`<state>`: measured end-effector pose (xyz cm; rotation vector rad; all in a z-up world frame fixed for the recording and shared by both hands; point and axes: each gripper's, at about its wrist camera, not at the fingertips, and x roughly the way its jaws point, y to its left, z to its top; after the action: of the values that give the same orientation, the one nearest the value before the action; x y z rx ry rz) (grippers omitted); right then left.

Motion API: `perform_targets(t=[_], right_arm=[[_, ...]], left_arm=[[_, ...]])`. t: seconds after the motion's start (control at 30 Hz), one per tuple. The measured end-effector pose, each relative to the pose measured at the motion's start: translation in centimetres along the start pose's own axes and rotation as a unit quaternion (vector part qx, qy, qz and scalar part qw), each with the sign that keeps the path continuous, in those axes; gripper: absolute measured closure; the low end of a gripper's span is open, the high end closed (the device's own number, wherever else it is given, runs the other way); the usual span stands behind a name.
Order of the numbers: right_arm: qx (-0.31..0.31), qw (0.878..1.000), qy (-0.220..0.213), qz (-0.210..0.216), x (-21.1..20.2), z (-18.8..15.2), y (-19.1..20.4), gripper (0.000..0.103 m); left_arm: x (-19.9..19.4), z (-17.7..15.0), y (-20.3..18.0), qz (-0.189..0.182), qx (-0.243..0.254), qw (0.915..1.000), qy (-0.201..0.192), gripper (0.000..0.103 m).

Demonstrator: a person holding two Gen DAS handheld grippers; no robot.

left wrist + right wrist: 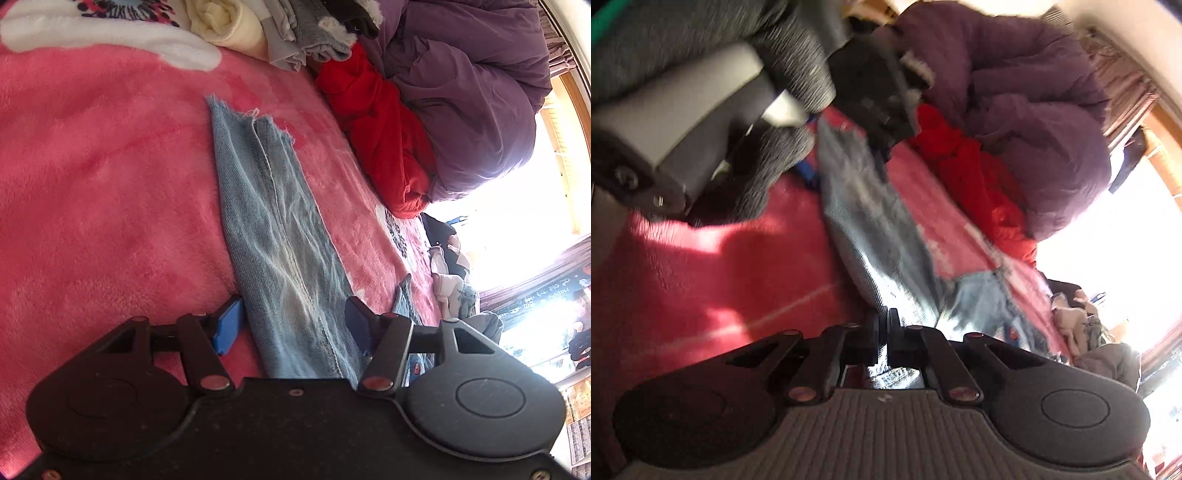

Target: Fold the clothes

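Pink fleece blanket (92, 184) covers the bed and carries everything. Along its far edge lie a purple quilt (472, 92), a red garment (380, 147) and a stack of folded clothes (288, 37). Jeans (273, 229) lie near the middle, one leg stretched flat toward the far edge, frayed hem farthest away. Judgement: denim is heavy for its size, fairly stiff, not slippery, not fragile; it creases cleanly and drags on fleece. Best holds are the thick side seams, hem or waistband, gripped through all layers. Left gripper (295, 325) straddles the leg, fingers wide, pads beside the cloth without pressing. Right gripper (884, 332) is pinched tight on denim at the near edge.
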<state>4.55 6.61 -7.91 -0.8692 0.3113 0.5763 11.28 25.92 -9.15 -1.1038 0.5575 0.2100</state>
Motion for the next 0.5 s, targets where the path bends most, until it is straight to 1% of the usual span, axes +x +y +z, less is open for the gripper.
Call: perform_targets(t=[0.07, 0.13, 0.2, 0.27, 0.33, 0.37, 0.43, 0.5], right_arm=[[0.016, 1.0, 0.002, 0.006, -0.1, 0.0, -0.4, 0.098], [0.006, 1.0, 0.009, 0.001, 0.0, -0.3, 0.0, 0.09], [0.003, 1.0, 0.004, -0.014, -0.5, -1.0, 0.6, 0.063], [0.03, 0.999, 0.0, -0.022, -1.7, -2.2, 0.7, 0.054], [0.056, 0.998, 0.0, -0.027, -3.1, -3.5, 0.7, 0.053], [0.063, 0.998, 0.002, -0.027, -3.8, -4.2, 1.0, 0.05], [0.071, 0.997, 0.002, -0.028, -5.0, -5.4, 1.4, 0.05], [0.085, 0.996, 0.005, -0.023, -5.6, -5.9, 1.2, 0.05]], left_arm=[[0.0, 0.0, 0.0, 0.0, -0.001, 1.0, 0.0, 0.045], [0.0, 0.0, 0.0, -0.002, -0.002, 1.0, 0.001, 0.045], [0.0, 0.1, 0.1, -0.003, -0.004, 1.0, 0.002, 0.045], [0.0, 0.2, 0.3, -0.006, -0.008, 0.9999, 0.004, 0.045], [0.0, 0.3, 0.3, -0.008, -0.012, 0.9999, 0.006, 0.045], [0.0, 0.3, 0.4, -0.009, -0.013, 0.9999, 0.007, 0.045], [-0.1, 0.3, 0.3, -0.008, -0.012, 0.9998, 0.009, 0.045], [-0.4, 0.0, 0.1, -0.01, -0.01, 0.9998, 0.016, 0.045]])
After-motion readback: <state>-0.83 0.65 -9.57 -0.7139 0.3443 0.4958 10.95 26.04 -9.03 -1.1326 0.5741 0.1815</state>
